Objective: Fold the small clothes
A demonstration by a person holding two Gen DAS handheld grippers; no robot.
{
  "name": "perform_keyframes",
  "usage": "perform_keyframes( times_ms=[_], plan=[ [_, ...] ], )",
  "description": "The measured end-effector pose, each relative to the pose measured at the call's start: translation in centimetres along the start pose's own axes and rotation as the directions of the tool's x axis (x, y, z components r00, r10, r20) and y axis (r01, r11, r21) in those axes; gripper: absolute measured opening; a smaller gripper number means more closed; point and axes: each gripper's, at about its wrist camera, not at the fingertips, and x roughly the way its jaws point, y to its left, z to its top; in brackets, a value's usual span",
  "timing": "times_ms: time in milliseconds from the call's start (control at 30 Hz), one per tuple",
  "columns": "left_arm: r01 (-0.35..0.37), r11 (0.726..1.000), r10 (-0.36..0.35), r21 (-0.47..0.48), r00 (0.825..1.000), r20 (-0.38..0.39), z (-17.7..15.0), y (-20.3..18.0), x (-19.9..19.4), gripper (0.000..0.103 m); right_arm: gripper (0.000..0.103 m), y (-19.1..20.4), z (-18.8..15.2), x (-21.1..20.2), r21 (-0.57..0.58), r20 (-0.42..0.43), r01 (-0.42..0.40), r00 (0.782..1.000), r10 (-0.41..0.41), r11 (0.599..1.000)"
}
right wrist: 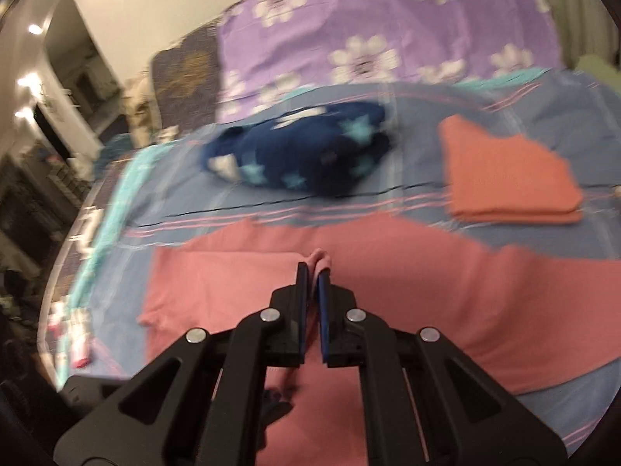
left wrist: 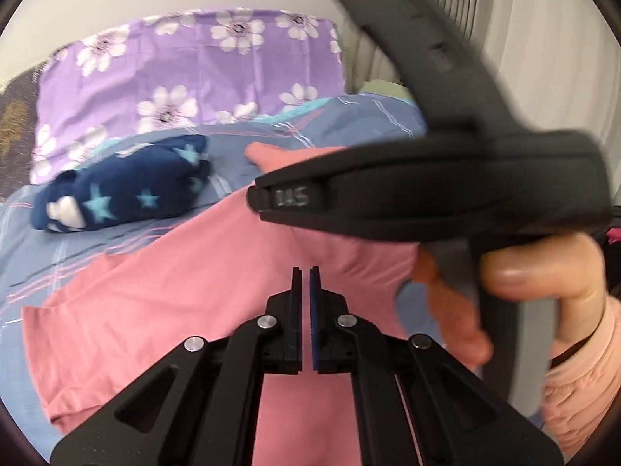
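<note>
A pink garment (right wrist: 427, 279) lies spread across a bed (right wrist: 271, 202) as a folder works it with two hand-held grippers. The right gripper (right wrist: 313, 272) has its fingers pressed narrow on a bunched pinch of the pink cloth, which pokes out past the tips. The left gripper (left wrist: 305, 275) hovers over the same garment with its fingers nearly together; only a thin gap shows between them, and no cloth can be seen in it. In the left view the right gripper's body crosses above the garment, gripped by the person's right hand (left wrist: 535, 272).

Farther up the bed sit a navy star-print bundle (right wrist: 310, 155) and, well to its right, a folded orange piece (right wrist: 504, 178) (apparently finished work), before a purple flowered pillow (right wrist: 368, 31).

The step in hand looks like carrying a pinched edge over to make a fold. Doing it well probably means keeping the pinch firm, lifting just clear of the layer beneath, travelling straight across, and pinning the rest with the left gripper so the garment does not drag or skew before edges meet.
</note>
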Motion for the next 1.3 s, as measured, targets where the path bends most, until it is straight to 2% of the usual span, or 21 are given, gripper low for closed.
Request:
perform_keyframes(
  times_ms=[33, 133, 267, 367, 467, 633, 667, 700, 733, 767, 800, 833, 867, 967, 1033, 1067, 1100, 1133, 1167, 1233, 1300],
  plan=[
    [-0.004, 1.000, 0.004, -0.005, 1.000, -0.010, -0.1, -0.3, 0.7, 0.007, 0.005, -1.0, -0.2, 0.7, -0.008, -0.007, 0.054, 0.998, -0.055, 0.998],
    [-0.019, 1.000, 0.018, -0.024, 0.998, -0.060, -1.3, -0.1, 2.1, 0.036, 0.012, -3.7, -1.8, 3.5, 0.024, -0.094, 0.089, 0.992, -0.086, 0.996],
    [-0.144, 0.990, 0.144, -0.006, 0.988, -0.054, -4.4, 2.7, 0.5, 0.055, 0.028, -6.1, -4.6, 4.6, 0.074, -0.118, 0.083, 0.990, -0.074, 0.994],
    [-0.297, 0.954, 0.294, -0.037, 0.954, -0.065, -7.7, 7.2, -2.1, 0.059, 0.031, -6.5, -6.1, 4.0, 0.081, -0.126, 0.054, 0.991, -0.043, 0.995],
    [-0.436, 0.894, 0.427, -0.101, 0.899, -0.099, -11.1, 12.2, -4.9, 0.060, 0.039, -6.5, -7.3, 3.5, 0.081, -0.137, 0.023, 0.990, -0.012, 0.996],
    [-0.550, 0.796, 0.515, -0.253, 0.835, -0.194, -14.9, 18.8, -7.6, 0.060, 0.047, -5.6, -7.9, 4.6, 0.057, -0.157, 0.051, 0.987, -0.041, 0.997],
    [-0.569, 0.776, 0.529, -0.274, 0.822, -0.210, -15.1, 20.2, -7.5, 0.060, 0.047, -5.2, -7.9, 4.8, 0.049, -0.154, 0.070, 0.986, -0.062, 0.996],
    [-0.577, 0.765, 0.533, -0.286, 0.816, -0.221, -15.3, 21.0, -7.7, 0.060, 0.040, -5.1, -7.9, 4.9, 0.044, -0.147, 0.089, 0.986, -0.082, 0.995],
    [-0.578, 0.758, 0.528, -0.301, 0.816, -0.236, -15.4, 21.8, -7.5, 0.060, 0.032, -4.9, -7.8, 4.9, 0.038, -0.137, 0.108, 0.985, -0.102, 0.993],
    [-0.559, 0.759, 0.505, -0.334, 0.829, -0.239, -15.6, 22.3, -7.5, 0.049, 0.008, -4.6, -7.7, 4.8, 0.042, -0.132, 0.104, 0.986, -0.098, 0.994],
    [-0.563, 0.748, 0.509, -0.351, 0.826, -0.242, -15.8, 22.6, -7.9, 0.030, 0.003, -4.5, -7.7, 4.4, 0.063, -0.120, 0.078, 0.990, -0.070, 0.995],
    [-0.591, 0.727, 0.531, -0.349, 0.807, -0.260, -15.9, 22.8, -8.1, 0.003, 0.003, -4.3, -7.7, 3.7, 0.080, -0.092, 0.049, 0.995, -0.041, 0.996],
    [-0.598, 0.714, 0.534, -0.365, 0.802, -0.268, -15.9, 23.4, -8.3, 0.001, 0.003, -4.1, -7.7, 3.0, 0.079, -0.071, 0.040, 0.997, -0.034, 0.996],
    [-0.539, 0.716, 0.484, -0.444, 0.841, -0.240, -16.3, 24.5, -9.1, 0.001, 0.003, -3.6, -7.7, 3.0, 0.029, -0.095, 0.120, 0.989, -0.116, 0.992],
    [-0.472, 0.755, 0.437, -0.455, 0.880, -0.187, -16.6, 23.9, -10.0, 0.001, 0.005, -4.1, -8.2, 3.7, 0.025, -0.134, 0.185, 0.975, -0.180, 0.982],
    [-0.413, 0.789, 0.391, -0.455, 0.909, -0.146, -16.5, 23.4, -10.2, 0.006, 0.008, -4.4, -8.4, 3.9, 0.035, -0.136, 0.211, 0.969, -0.205, 0.977],
    [-0.374, 0.814, 0.358, -0.443, 0.926, -0.124, -16.4, 23.0, -10.3, 0.012, 0.013, -4.7, -8.5, 3.9, 0.055, -0.130, 0.218, 0.969, -0.209, 0.974],
    [-0.349, 0.839, 0.334, -0.417, 0.936, -0.112, -16.1, 22.3, -10.0, 0.033, 0.015, -4.9, -8.6, 3.8, 0.068, -0.126, 0.211, 0.971, -0.201, 0.975],
    [-0.357, 0.848, 0.340, -0.391, 0.933, -0.113, -16.0, 21.7, -9.5, 0.043, 0.020, -4.9, -8.6, 3.7, 0.081, -0.121, 0.202, 0.974, -0.192, 0.976],
    [-0.395, 0.859, 0.366, -0.326, 0.919, -0.149, -15.5, 21.1, -8.1, 0.041, 0.028, -4.5, -8.7, 3.3, 0.087, -0.106, 0.188, 0.978, -0.179, 0.978],
    [-0.377, 0.864, 0.341, -0.333, 0.926, -0.164, -15.2, 21.5, -7.0, 0.006, 0.032, -3.6, -8.8, 2.7, 0.056, -0.086, 0.179, 0.981, -0.174, 0.982]
  ],
)
